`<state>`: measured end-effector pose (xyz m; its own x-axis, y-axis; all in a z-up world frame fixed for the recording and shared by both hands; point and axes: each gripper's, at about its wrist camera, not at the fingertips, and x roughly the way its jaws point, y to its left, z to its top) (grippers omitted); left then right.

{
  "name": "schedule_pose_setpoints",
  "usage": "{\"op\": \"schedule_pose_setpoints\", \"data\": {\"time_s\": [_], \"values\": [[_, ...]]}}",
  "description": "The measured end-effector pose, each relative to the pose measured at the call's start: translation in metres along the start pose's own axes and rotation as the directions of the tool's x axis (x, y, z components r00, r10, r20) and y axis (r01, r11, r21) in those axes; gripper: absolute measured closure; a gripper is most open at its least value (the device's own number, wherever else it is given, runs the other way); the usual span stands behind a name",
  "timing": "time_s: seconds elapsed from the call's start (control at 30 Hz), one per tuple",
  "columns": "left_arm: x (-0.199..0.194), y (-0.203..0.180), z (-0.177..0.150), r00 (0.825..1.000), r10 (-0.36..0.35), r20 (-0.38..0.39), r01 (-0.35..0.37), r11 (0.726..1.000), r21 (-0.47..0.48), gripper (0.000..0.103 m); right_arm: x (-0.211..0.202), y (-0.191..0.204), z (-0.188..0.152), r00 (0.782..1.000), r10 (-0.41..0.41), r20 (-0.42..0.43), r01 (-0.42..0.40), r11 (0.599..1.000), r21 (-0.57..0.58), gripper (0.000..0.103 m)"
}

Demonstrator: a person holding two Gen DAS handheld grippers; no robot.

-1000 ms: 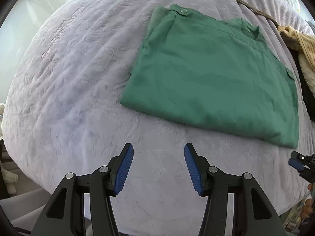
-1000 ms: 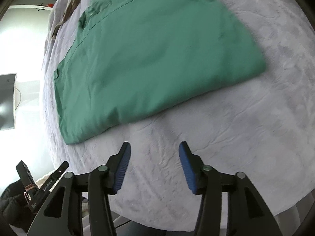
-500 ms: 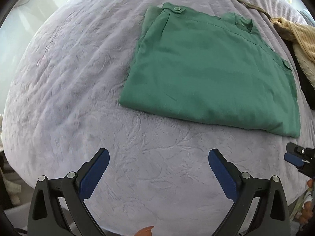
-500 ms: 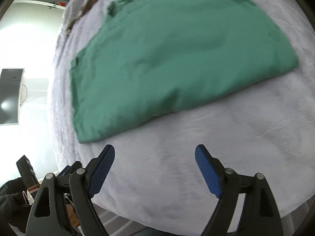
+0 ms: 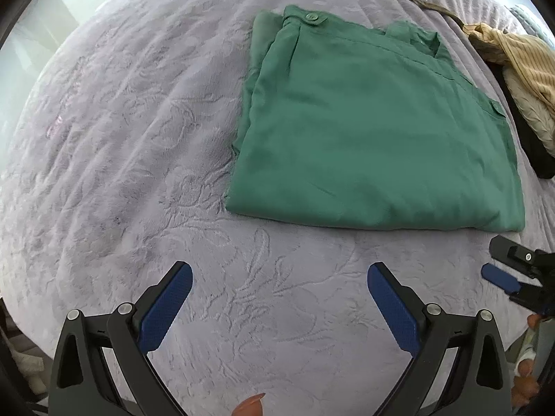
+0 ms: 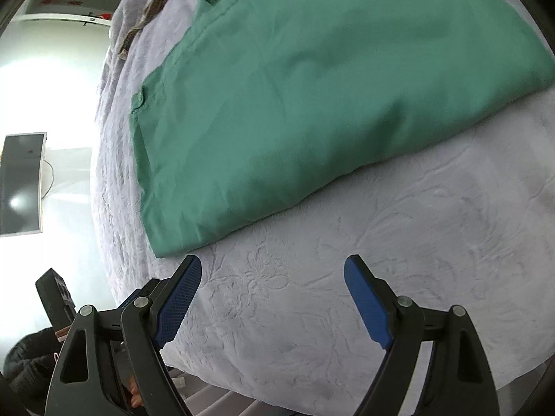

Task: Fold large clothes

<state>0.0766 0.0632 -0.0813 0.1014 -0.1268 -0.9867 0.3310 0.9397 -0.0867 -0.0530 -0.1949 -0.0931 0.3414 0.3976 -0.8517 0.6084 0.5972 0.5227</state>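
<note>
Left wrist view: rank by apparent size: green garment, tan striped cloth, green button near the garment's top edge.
1. Green garment, folded flat on the bedspread.
2. Tan striped cloth, cut off by the frame edge, so its true extent is unsure.
3. Green button.

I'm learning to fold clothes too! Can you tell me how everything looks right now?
green garment: folded flat on the bedspread, button done up at its top corner.
lilac bedspread: spread out.
left gripper: open, holding nothing.
right gripper: open, holding nothing.
yellow striped clothing: crumpled, unfolded.
</note>
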Motion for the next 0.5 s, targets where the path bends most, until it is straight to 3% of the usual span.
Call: {"op": "schedule_pose_setpoints", "data": {"time_s": [0.27,0.5], "values": [[0.029,0.02,0.01,1.0,0.005,-0.011,-0.006,1.0,-0.021,0.002,0.032,0.005,0.0,0.998,0.055,-0.037,-0.055,0.998,0.005,0.016],[0.04,0.03,0.016,0.999,-0.044,0.001,0.044,0.999,-0.031,0.002,0.057,0.021,0.003,0.975,0.212,-0.065,-0.213,0.977,-0.014,0.016]]}}
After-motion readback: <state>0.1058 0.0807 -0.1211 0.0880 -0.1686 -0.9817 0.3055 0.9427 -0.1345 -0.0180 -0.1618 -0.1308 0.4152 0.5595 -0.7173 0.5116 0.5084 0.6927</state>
